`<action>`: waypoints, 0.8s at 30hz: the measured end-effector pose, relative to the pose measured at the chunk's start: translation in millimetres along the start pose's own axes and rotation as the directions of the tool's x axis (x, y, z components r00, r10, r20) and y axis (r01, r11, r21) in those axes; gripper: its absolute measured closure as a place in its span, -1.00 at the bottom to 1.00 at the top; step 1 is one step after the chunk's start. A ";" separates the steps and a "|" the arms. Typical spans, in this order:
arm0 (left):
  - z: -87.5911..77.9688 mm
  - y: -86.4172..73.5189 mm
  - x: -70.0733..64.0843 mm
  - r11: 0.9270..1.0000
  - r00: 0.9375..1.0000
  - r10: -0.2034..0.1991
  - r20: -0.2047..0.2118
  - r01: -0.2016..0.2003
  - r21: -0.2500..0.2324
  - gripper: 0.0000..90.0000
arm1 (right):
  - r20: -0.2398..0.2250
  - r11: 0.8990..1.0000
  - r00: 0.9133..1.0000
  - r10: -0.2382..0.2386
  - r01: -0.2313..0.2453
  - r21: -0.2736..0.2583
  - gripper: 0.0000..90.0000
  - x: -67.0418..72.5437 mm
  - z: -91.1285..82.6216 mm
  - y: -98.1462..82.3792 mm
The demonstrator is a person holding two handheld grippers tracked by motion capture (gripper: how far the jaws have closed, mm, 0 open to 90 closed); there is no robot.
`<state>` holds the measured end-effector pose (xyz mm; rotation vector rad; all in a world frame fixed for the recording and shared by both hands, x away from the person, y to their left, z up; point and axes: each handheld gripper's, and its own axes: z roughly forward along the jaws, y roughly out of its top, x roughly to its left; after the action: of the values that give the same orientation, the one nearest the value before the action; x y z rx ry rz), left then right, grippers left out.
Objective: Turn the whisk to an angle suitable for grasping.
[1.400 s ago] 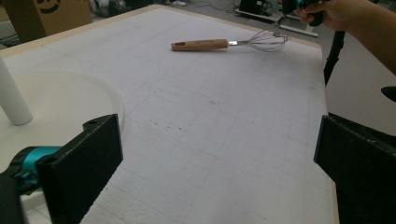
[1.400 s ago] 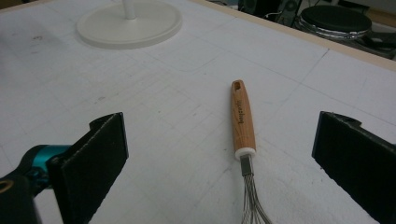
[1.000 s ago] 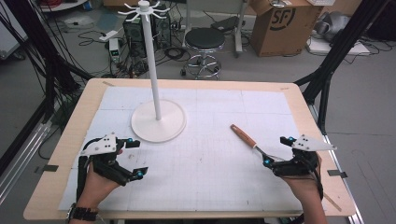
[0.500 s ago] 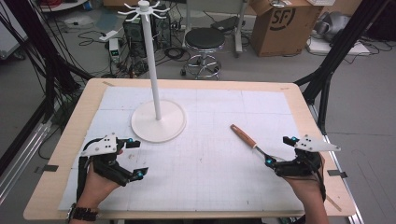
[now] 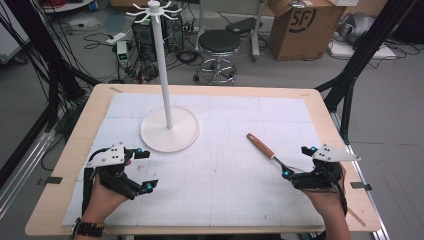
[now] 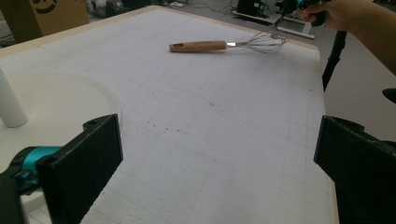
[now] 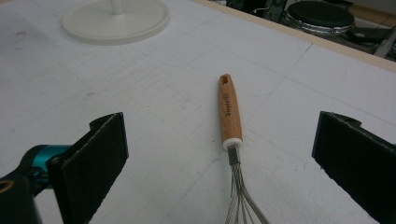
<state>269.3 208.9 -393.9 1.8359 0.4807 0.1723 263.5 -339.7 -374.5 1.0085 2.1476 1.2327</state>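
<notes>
A whisk with a wooden handle [image 5: 261,146] lies on the white mat at the right, its wire head pointing toward my right gripper [image 5: 299,161]. That gripper stands open just behind the wire head; in the right gripper view the whisk [image 7: 230,113] lies between the wide-apart jaws. My left gripper [image 5: 144,170] rests open near the front left, just short of the white stand's round base [image 5: 170,132]. Its own view shows the whisk [image 6: 201,45] far across the mat and the base [image 6: 60,100] at left. A tall white pole with hooks [image 5: 154,7] rises from the base.
The white mat [image 5: 215,175] covers most of the wooden table [image 5: 80,125]. Behind the table stand a black stool [image 5: 219,42], a cardboard box [image 5: 300,25] and cables on the floor. Black frame legs flank both sides.
My right gripper has edged slightly forward toward the whisk's wire head. The left gripper has stayed where it was.
</notes>
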 end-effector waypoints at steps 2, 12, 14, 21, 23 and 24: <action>0.2 0.0 0.2 1.000 1.000 0.001 0.000 -0.001 0.000 -0.96 | 0.000 1.000 1.000 -0.004 0.004 0.012 -0.95 1.6 2.4 0.5; -0.7 -0.5 2.6 1.000 1.000 -0.001 -0.001 0.001 -0.002 -0.96 | 0.007 0.999 1.000 -0.023 0.023 0.028 -0.95 3.6 7.3 4.2; -0.6 -0.6 2.6 1.000 1.000 -0.002 0.001 0.002 -0.003 -0.96 | 0.009 0.999 1.000 -0.019 0.018 0.027 -0.95 3.5 7.5 5.0; -0.4 0.5 2.1 1.000 1.000 0.000 0.004 0.000 -0.009 -0.96 | 0.025 0.998 1.000 -0.018 0.017 0.054 -0.95 -1.2 15.4 13.9; -0.6 1.9 1.3 1.000 1.000 0.007 0.007 -0.007 -0.006 -0.96 | 0.017 0.998 1.000 -0.010 0.009 0.065 -0.95 -3.0 18.2 17.8; -0.6 1.9 1.3 1.000 1.000 0.007 0.007 -0.007 -0.006 -0.96 | 0.021 0.997 1.000 -0.013 0.011 0.074 -0.95 -4.2 19.8 19.9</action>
<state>270.7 209.4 -392.0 1.8324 0.4684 0.1718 287.0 -326.0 -366.7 1.0327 2.1941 1.1392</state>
